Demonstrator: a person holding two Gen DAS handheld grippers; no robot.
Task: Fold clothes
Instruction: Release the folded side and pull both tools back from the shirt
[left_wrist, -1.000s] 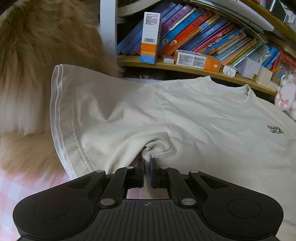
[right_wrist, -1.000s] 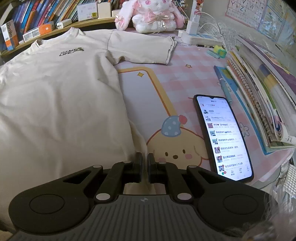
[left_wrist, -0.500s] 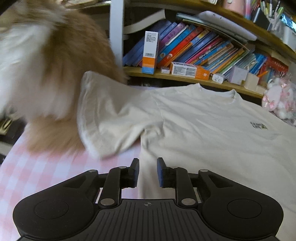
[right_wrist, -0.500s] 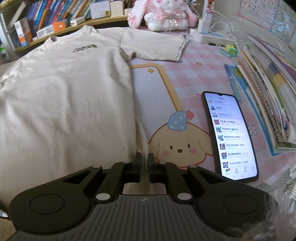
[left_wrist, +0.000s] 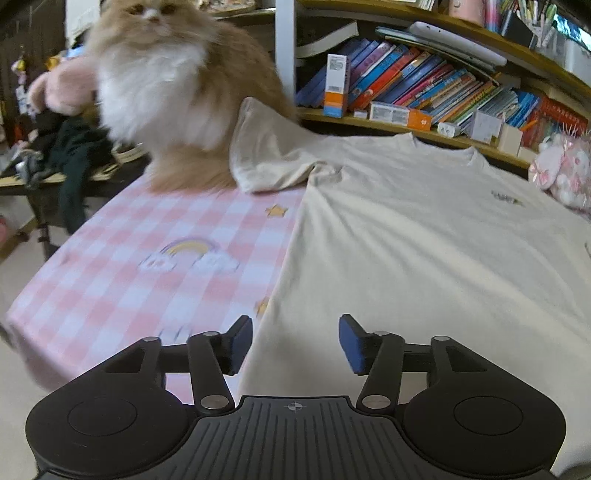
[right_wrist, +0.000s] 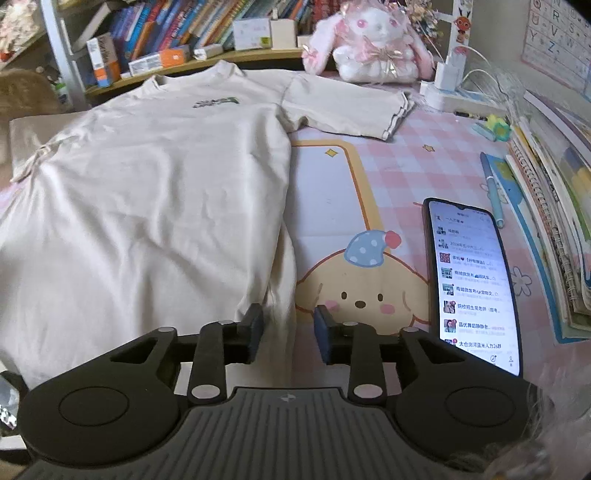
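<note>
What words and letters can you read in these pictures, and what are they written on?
"R", "S", "V", "W", "Y", "Z": big letters on the alphabet poster.
"2024": in one chat line on the phone; the rest of its screen is too small to read.
T-shirt chest logo: blurred, unreadable.
Book spines and the orange-and-white box: print too small to read.

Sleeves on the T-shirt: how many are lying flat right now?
1. The right-hand sleeve lies flat on the pink mat beside the plush bunny. The other sleeve is rumpled, propped against the cat, so partly hidden.
</note>
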